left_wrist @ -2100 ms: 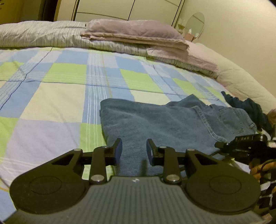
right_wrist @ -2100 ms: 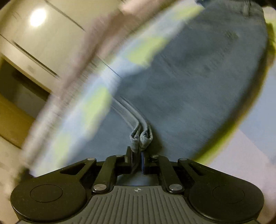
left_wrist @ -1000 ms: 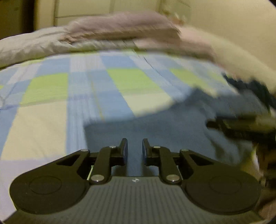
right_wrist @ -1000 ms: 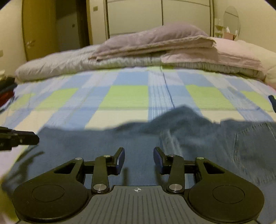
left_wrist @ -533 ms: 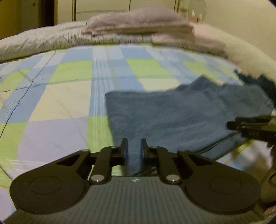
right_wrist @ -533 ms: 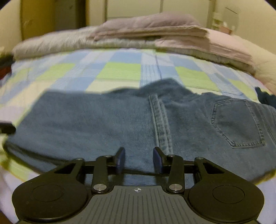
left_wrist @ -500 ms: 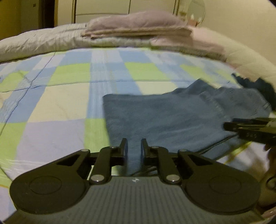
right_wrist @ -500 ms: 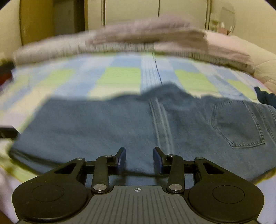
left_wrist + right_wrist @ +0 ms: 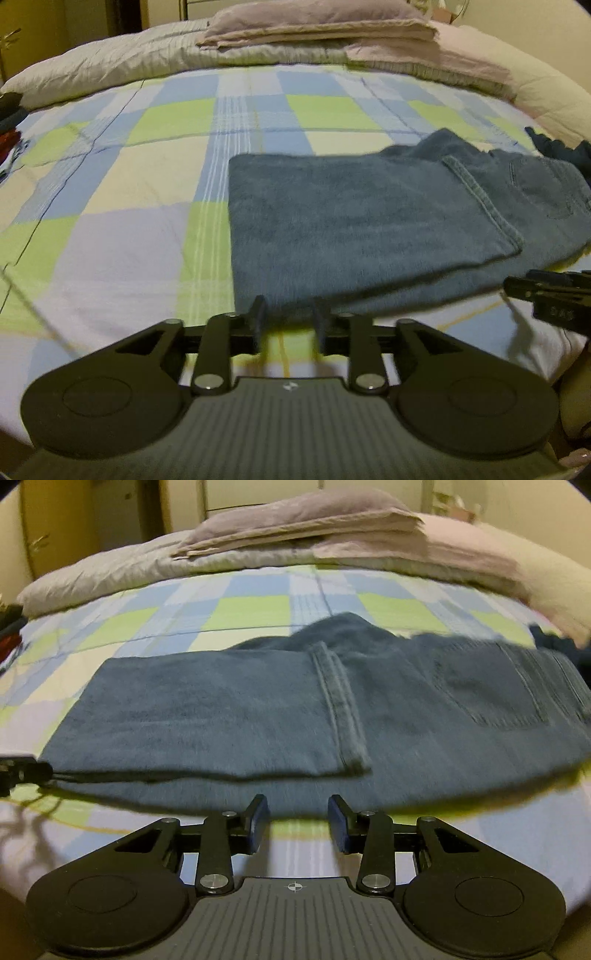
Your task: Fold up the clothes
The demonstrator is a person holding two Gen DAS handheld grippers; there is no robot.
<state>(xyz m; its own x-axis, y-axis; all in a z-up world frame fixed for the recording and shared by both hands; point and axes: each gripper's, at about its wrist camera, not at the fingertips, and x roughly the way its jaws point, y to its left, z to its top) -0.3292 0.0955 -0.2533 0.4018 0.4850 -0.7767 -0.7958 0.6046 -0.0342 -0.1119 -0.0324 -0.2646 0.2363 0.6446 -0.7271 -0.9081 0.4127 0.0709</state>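
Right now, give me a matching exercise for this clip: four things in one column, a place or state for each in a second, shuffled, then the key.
Things
1. jeans
2. left gripper
3. folded purple bedding
4. dark garment

Places or states
A. stacked at the far end of the bed
B. open, empty, just short of the denim's near edge
C. folded over, hem lying across the middle, back pocket showing
D. bunched at the bed's right edge, beyond the waistband

Pairs: 1-C, 2-B, 3-A, 4-D
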